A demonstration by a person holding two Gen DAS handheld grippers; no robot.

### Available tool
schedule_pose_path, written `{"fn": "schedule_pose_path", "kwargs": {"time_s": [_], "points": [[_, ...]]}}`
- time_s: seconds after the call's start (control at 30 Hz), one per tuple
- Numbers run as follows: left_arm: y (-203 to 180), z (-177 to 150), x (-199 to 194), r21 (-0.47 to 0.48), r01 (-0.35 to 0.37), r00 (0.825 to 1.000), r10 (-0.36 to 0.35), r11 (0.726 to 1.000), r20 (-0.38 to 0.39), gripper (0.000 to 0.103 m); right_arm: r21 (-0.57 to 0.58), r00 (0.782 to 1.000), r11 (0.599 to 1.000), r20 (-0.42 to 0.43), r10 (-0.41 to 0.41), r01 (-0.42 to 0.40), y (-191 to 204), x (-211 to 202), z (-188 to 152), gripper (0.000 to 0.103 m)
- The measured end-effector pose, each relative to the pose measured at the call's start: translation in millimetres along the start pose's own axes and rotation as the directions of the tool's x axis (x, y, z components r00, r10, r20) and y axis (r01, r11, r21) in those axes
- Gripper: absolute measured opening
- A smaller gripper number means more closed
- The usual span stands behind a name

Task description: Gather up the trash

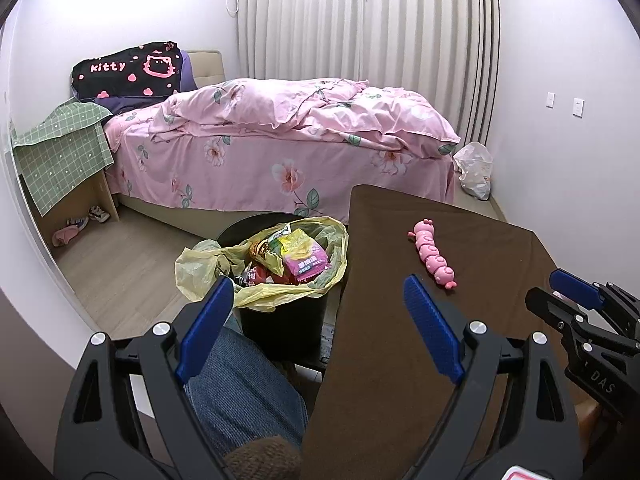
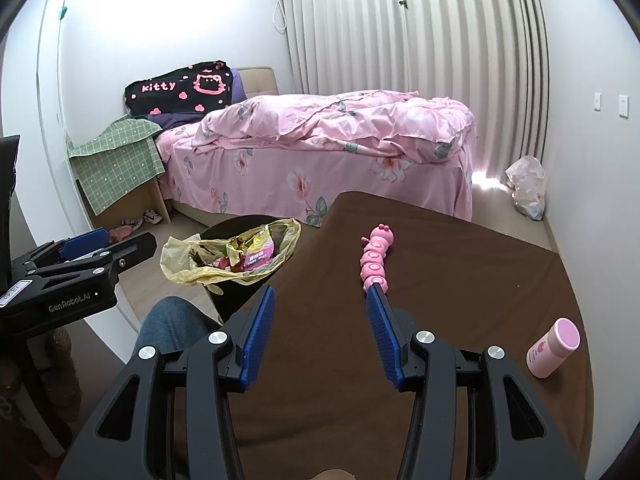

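Observation:
A black trash bin (image 1: 280, 320) with a yellow bag liner (image 1: 200, 268) stands left of the brown table (image 1: 400, 360). Snack wrappers (image 1: 304, 258) fill the bag; they also show in the right wrist view (image 2: 256, 256). My left gripper (image 1: 316, 300) is open and empty, over the bin's near edge and the table's left edge. My right gripper (image 2: 320, 300) is open and empty above the table, its right fingertip close to a pink caterpillar toy (image 2: 376, 256). The right gripper shows in the left wrist view (image 1: 576, 292).
A pink bottle (image 2: 554, 348) lies on the table at the right. A bed with a pink floral quilt (image 1: 300, 128) stands behind. A white plastic bag (image 1: 474, 170) sits on the floor by the curtain. My denim-clad knee (image 1: 240, 392) is below the bin.

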State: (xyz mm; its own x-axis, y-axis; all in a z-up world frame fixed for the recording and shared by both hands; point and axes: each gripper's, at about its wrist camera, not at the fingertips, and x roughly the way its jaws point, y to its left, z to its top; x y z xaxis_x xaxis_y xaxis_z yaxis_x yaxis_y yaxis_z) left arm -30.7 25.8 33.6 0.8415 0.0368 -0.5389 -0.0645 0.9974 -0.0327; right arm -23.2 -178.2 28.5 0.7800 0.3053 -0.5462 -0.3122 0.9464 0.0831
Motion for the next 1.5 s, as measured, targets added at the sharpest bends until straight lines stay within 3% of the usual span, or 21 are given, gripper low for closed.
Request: {"fn": "schedule_pose_path", "kwargs": {"time_s": [1.5], "points": [[-3.4, -0.5, 2.4, 0.029, 0.030, 1.000, -0.030, 0.999, 0.002, 0.083, 0.013, 1.000, 1.000, 0.002, -0.003, 0.003, -3.2, 2.9, -0.2, 0.045]]}}
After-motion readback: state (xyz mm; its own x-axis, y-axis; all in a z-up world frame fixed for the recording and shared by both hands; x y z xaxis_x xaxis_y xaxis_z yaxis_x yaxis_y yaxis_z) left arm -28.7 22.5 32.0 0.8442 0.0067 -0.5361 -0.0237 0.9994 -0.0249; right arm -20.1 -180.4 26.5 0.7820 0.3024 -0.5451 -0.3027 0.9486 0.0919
